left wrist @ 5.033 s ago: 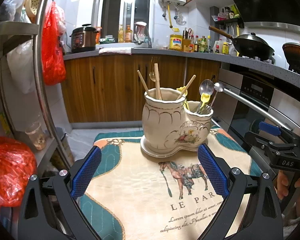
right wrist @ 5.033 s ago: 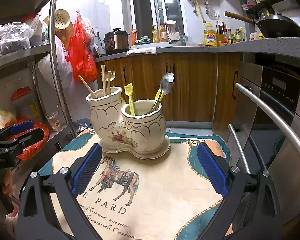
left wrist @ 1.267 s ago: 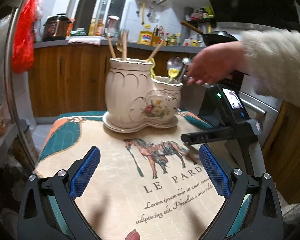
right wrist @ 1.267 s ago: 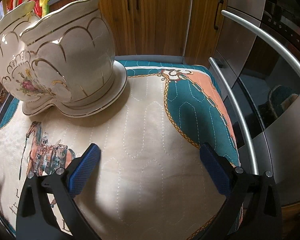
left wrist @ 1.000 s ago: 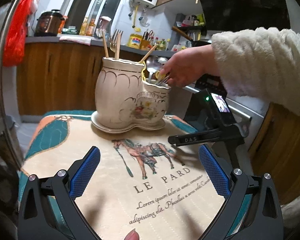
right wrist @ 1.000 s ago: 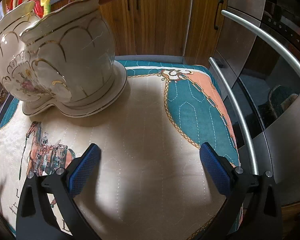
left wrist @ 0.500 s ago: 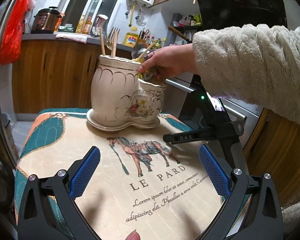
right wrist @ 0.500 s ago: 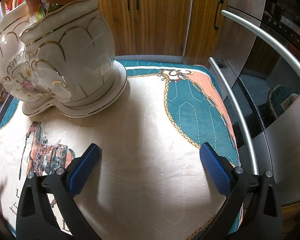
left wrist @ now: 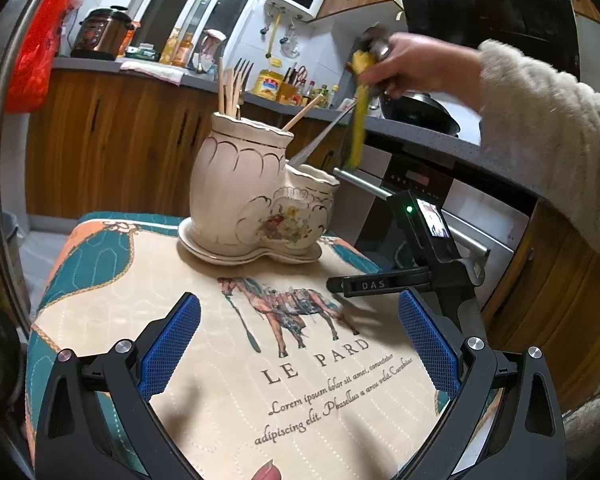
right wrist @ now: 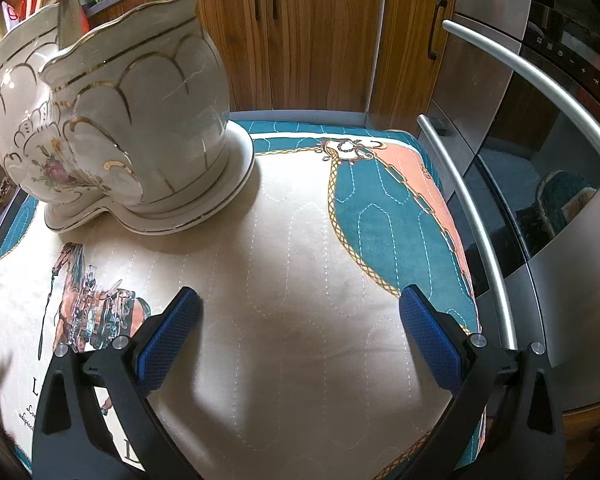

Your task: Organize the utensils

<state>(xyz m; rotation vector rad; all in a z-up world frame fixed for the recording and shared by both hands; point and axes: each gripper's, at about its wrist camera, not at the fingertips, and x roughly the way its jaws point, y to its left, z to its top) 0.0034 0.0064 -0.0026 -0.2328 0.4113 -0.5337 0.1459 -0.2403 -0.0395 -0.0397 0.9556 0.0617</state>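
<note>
A cream ceramic two-pot utensil holder stands on its saucer on a quilted horse-print mat. Its tall pot holds wooden chopsticks and a fork. A bare hand lifts a bunch of yellow and metal spoons out of the low pot. My left gripper is open and empty above the mat. My right gripper is open and empty, resting on the mat to the right of the holder; its body also shows in the left wrist view.
A steel oven front with long bar handles runs along the mat's right edge. Wooden cabinets stand behind. A metal shelf rack with red bags is at the left. The counter carries a wok and bottles.
The bare hand reached into the low pot, gripped the spoons and has now pulled them up and clear of it. The right gripper lies still on the mat; the left view shifted slightly.
</note>
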